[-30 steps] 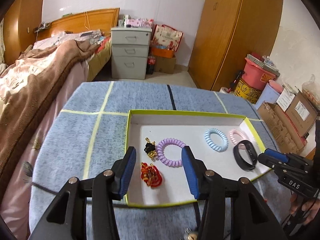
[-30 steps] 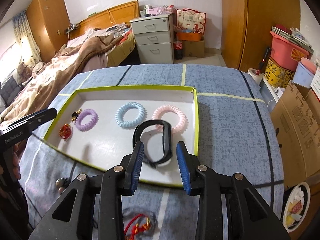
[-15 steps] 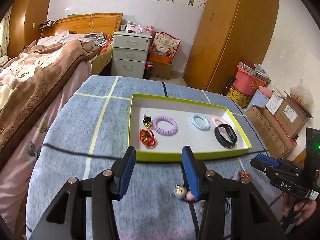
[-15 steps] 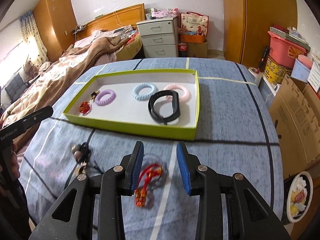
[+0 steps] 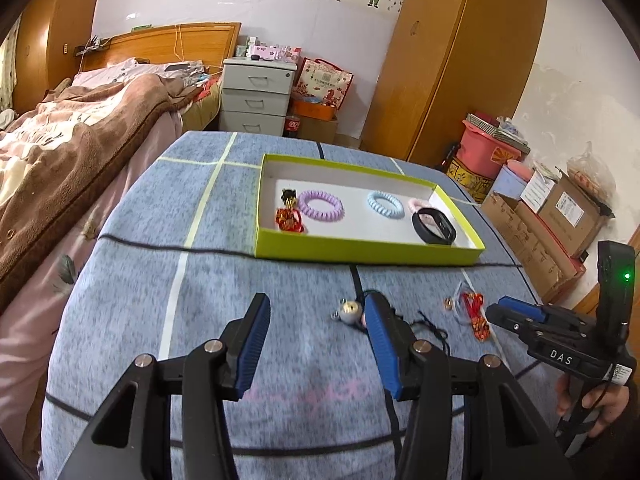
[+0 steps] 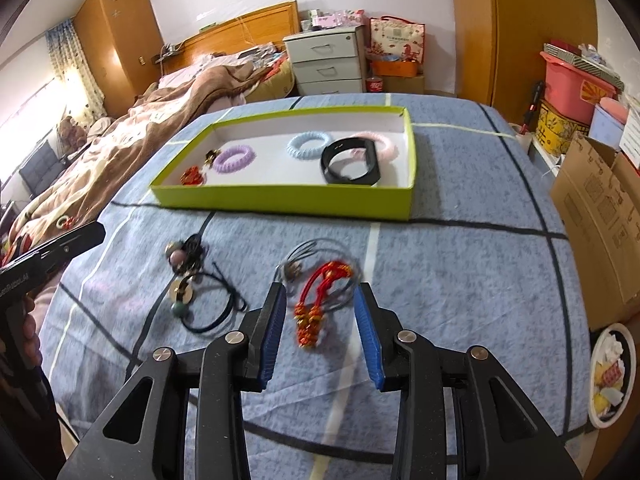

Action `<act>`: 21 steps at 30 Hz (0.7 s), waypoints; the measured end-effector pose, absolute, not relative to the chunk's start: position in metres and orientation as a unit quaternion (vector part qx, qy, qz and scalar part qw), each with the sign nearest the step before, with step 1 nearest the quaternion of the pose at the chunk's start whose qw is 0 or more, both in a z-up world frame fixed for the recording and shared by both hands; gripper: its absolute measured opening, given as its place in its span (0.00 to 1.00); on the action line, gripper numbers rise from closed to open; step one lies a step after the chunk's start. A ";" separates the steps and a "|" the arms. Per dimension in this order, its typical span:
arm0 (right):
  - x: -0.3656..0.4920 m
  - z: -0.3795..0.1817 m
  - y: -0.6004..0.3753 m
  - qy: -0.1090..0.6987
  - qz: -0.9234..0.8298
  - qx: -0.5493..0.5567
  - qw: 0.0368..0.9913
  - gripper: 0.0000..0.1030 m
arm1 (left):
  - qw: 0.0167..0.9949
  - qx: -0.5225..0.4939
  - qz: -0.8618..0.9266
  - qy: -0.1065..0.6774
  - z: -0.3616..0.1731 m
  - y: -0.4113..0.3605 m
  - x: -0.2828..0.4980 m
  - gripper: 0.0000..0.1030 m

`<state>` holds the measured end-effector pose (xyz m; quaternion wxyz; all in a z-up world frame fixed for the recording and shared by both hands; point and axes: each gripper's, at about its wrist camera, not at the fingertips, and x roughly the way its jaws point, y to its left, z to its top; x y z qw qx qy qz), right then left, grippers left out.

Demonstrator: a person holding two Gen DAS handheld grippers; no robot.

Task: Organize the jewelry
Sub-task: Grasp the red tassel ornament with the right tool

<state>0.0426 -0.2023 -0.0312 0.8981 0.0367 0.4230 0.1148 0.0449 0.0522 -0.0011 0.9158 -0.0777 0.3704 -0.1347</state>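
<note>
While both my grippers hang above the blue checked cloth (image 6: 460, 264), I judge the step in hand to be the reach for the next loose piece. My right gripper (image 6: 320, 328) has its jaws apart, and they have just been opening; the red knotted cord charm (image 6: 320, 300) lies on the cloth between them, untouched by either pad as far as I can tell. At about ten o'clock from it sits the black cord bracelet with beads (image 6: 192, 280), also loose on the cloth. My left gripper (image 5: 316, 340) stands open and empty too, with that beaded bracelet (image 5: 352, 312) just beside its right finger.

Up at twelve o'clock the green tray (image 6: 280, 200) already holds a purple coil tie (image 6: 234, 159), a blue one (image 6: 310, 145), a pink one (image 6: 380, 146), a black band (image 6: 352, 164) and a small red charm (image 6: 192, 176).

Next, I think, the right jaws must sink onto the red charm and close on its knotted body, not the thin cord, then carry it to a bare patch of the tray.
</note>
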 end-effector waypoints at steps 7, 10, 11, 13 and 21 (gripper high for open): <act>0.043 -0.042 -0.193 0.438 0.114 0.026 0.891 0.41 | 0.911 -0.075 -0.146 0.379 -0.010 0.046 0.036 0.50; 0.043 -0.044 -0.192 0.440 0.106 0.017 0.891 0.41 | 0.909 -0.077 -0.147 0.383 -0.013 0.045 0.035 0.50; 0.043 -0.045 -0.191 0.442 0.106 0.018 0.891 0.41 | 0.908 -0.076 -0.148 0.385 -0.015 0.044 0.035 0.50; 0.043 -0.046 -0.191 0.442 0.108 0.020 0.890 0.41 | 0.907 -0.076 -0.148 0.386 -0.016 0.045 0.034 0.50; 0.041 -0.049 -0.186 0.443 0.101 0.009 0.891 0.29 | 0.905 -0.086 -0.143 0.392 -0.021 0.049 0.037 0.50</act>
